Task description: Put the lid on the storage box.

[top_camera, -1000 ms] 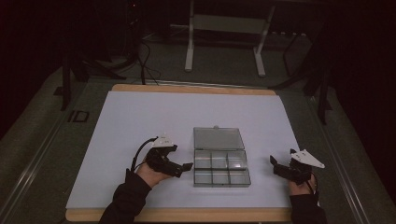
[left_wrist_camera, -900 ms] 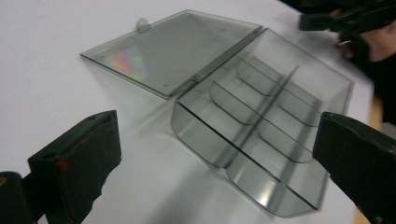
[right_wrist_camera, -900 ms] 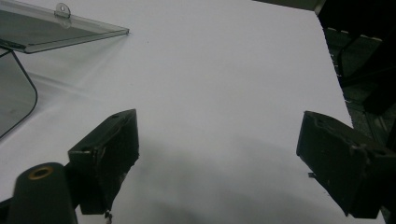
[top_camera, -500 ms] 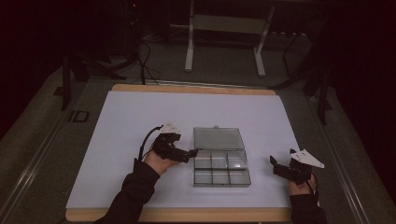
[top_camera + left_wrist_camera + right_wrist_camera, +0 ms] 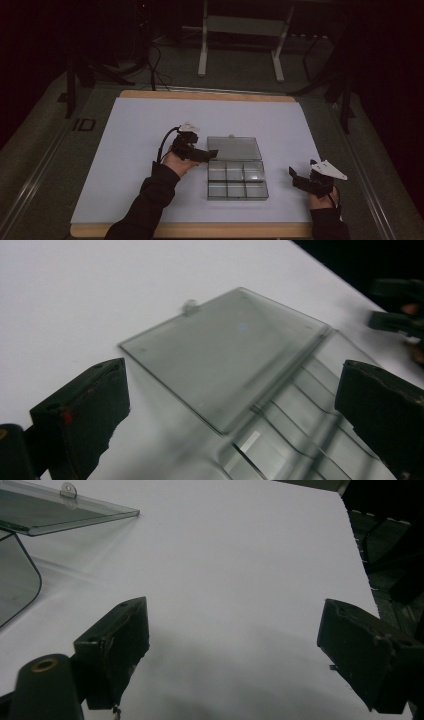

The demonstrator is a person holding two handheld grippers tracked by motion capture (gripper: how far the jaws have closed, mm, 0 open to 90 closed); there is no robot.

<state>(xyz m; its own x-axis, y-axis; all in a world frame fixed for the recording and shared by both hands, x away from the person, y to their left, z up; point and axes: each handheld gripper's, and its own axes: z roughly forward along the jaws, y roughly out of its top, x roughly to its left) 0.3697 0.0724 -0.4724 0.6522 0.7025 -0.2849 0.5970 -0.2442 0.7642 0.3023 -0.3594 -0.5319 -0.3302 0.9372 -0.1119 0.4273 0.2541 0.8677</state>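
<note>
Both claws spread; left claw [image 5: 210,155] seemingly touches blurred box [image 5: 237,181], right claw [image 5: 296,176] apart.

Dark long sleeves; black grippers with chipped fingers [image 5: 85,415], grey three-cornered plates, black cables.

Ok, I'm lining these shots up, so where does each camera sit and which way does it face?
High view: above the near edge, looking forward and down on the table; forearms, left gripper, right gripper.
Left gripper view: on the left gripper, facing the clear box with its lid laid open; open jaws.
Right gripper view: on the right gripper, facing bare table; open jaws.
Shared: all three show the lid.
</note>
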